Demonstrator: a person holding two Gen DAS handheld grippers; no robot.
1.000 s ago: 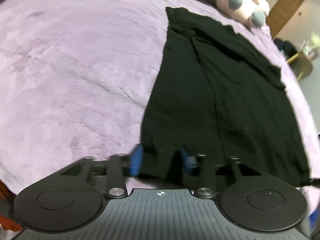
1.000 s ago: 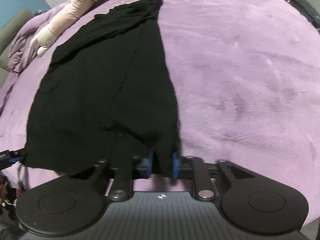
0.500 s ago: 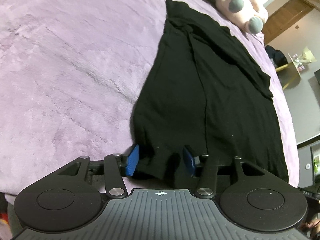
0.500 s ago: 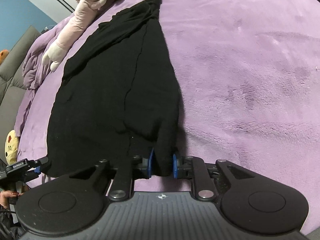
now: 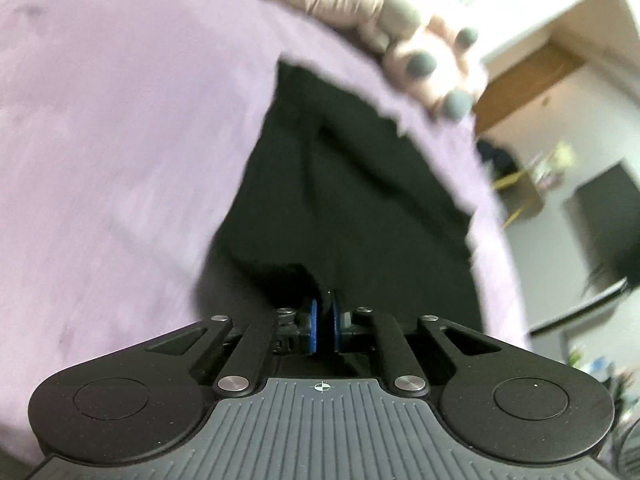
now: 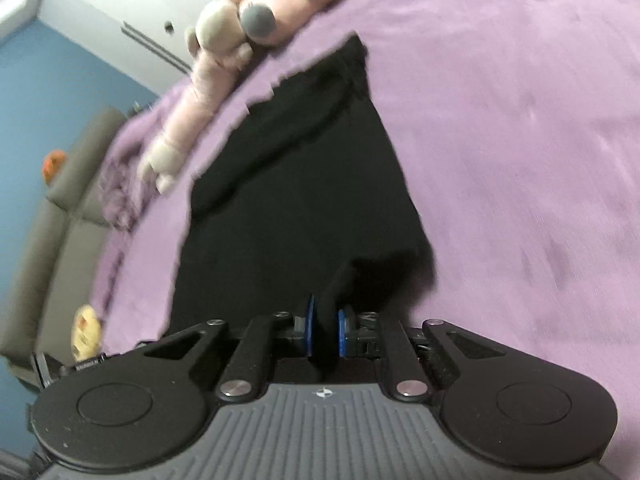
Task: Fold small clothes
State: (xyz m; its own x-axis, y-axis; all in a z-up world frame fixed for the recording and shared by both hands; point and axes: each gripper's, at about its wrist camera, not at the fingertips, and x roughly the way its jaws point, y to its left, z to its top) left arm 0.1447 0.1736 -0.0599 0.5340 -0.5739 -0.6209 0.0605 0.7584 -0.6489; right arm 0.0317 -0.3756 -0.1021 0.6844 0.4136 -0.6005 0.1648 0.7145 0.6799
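A black garment lies lengthwise on a purple bed cover; it also shows in the right wrist view. My left gripper is shut on the garment's near left corner, and the cloth bunches up at the blue pads. My right gripper is shut on the near right corner, with black cloth pinched between its blue pads. Both near corners are lifted off the bed. Both views are blurred by motion.
A pink plush toy lies past the garment's far end, also in the right wrist view. A grey sofa stands left of the bed. A wooden door and dark furniture are at the right.
My left gripper has closed on the garment's near corner. Both grippers have risen and tilted up, lifting the near hem; the garment looks shorter.
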